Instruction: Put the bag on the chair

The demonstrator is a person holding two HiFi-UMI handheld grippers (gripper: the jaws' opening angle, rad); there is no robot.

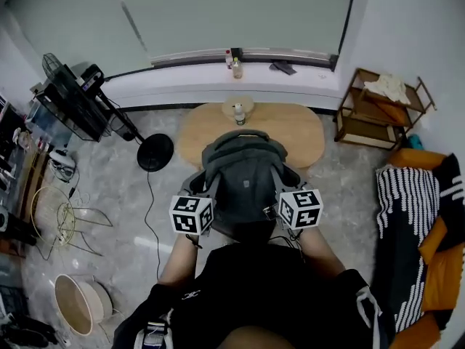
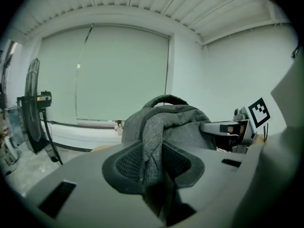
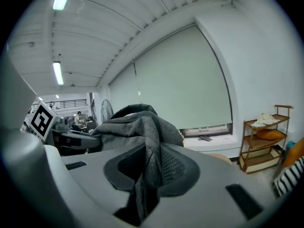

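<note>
A grey backpack (image 1: 243, 180) hangs in the air in front of me, held up between both grippers above the near edge of an oval wooden table (image 1: 298, 133). My left gripper (image 1: 202, 202) is shut on a fold of the bag's fabric (image 2: 153, 146) at its left side. On the bag's right side, my right gripper (image 1: 289, 198) is shut on another grey fold (image 3: 149, 146). The bag's top handle (image 2: 165, 99) arches upward. At the far right stands an orange seat (image 1: 436, 267) draped with a black-and-white striped cloth (image 1: 403, 224).
A small bottle (image 1: 238, 113) stands on the table's far side. To the left are a floor fan's base (image 1: 155, 151), its cable, a wire stand (image 1: 54, 213) and a round basket (image 1: 76, 304). A wooden shelf (image 1: 378, 107) stands at the back right.
</note>
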